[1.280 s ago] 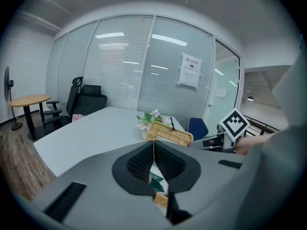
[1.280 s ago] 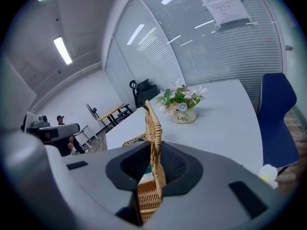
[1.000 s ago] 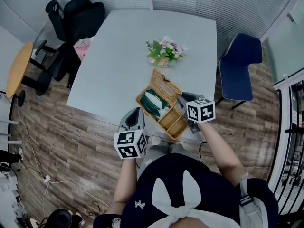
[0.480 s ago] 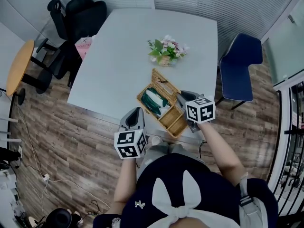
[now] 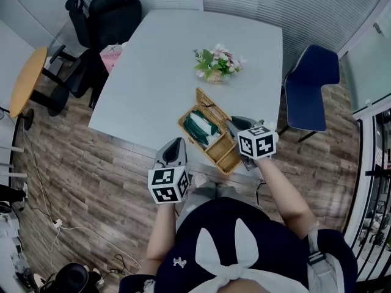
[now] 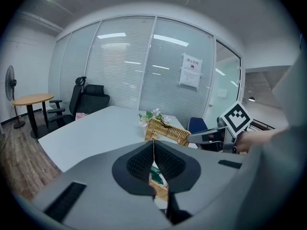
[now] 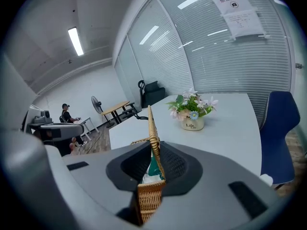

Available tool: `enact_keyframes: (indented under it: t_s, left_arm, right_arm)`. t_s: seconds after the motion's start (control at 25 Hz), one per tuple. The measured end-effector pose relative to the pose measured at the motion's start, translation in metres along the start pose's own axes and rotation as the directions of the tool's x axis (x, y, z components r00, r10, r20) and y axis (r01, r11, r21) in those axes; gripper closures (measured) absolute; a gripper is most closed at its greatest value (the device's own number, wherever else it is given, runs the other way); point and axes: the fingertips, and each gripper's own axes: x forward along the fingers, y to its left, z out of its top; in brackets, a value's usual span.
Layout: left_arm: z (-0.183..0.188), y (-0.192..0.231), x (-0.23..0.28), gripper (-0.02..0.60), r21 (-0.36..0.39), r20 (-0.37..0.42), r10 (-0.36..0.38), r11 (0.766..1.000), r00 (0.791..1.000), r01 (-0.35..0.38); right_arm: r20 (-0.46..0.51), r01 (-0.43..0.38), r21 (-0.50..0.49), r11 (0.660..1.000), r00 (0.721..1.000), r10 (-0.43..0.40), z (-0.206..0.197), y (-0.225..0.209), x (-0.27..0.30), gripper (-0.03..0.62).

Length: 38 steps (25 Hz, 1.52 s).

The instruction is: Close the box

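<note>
Wicker box sits at the near edge of the white surface, set diagonally between the two tools. Its lid is raised and stands roughly upright along the far side of the box. The interior is exposed and holds green and white contents.

Right tool is clamped on the right end of the lid. In the right gripper view the lid runs edge-on between the pads of that tool, with the green and white contents just behind it. The jaws have just opened slightly further, and the wicker panel remains between them. The left gripper view shows the face of the lid with the right tool reaching its right end.

Left tool hangs just beside the near-left corner of the box; contact is not visible. Its pads are pressed together with nothing between them.

Each tool carries a cube with square markers.

A flower pot stands on the surface beyond the box, apart from it. A blue chair stands at the right side of the surface and a black office chair at its far-left corner. A round wooden table stands well apart on the wood floor.
</note>
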Motion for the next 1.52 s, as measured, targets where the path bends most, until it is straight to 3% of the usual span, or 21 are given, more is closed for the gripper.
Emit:
enact_keyframes:
  t_s: [1.52]
  left_arm:
    - [-0.021,0.005,-0.016,0.557,-0.031,-0.010,0.032,0.999,0.999,-0.032]
  right_arm:
    - [-0.021,-0.001,-0.145,0.989,1.000,-0.002,-0.010,0.025,0.003,0.526]
